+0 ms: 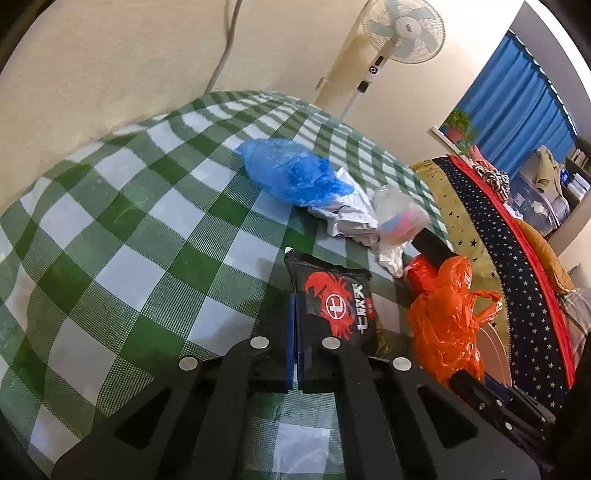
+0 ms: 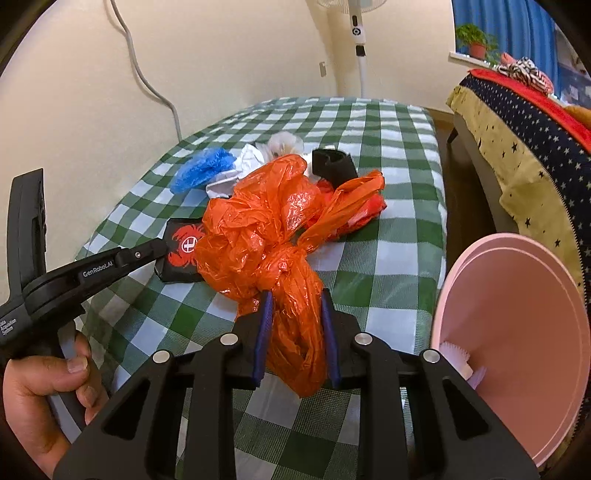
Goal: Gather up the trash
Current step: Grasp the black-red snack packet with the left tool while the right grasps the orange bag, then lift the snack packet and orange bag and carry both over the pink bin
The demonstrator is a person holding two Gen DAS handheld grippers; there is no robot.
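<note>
My left gripper [image 1: 295, 343] is shut on a black snack packet with a red crab print [image 1: 334, 299], low over the checked table; the packet also shows in the right wrist view [image 2: 181, 254]. My right gripper [image 2: 296, 339] is shut on an orange plastic bag [image 2: 269, 236], held above the table; the bag also shows in the left wrist view [image 1: 443, 317]. A blue plastic cover [image 1: 291, 173], crumpled white paper [image 1: 351, 218] and a clear wrapper [image 1: 399, 214] lie further back. A red wrapper [image 2: 365, 208] and a black piece [image 2: 332, 166] lie behind the bag.
A pink bin [image 2: 517, 332] stands at the table's right edge, with some trash inside. The green-checked tablecloth [image 1: 129, 258] covers the table. A standing fan [image 1: 402, 33] and a wall are behind. A bed with a star-patterned cover [image 2: 524, 147] is to the right.
</note>
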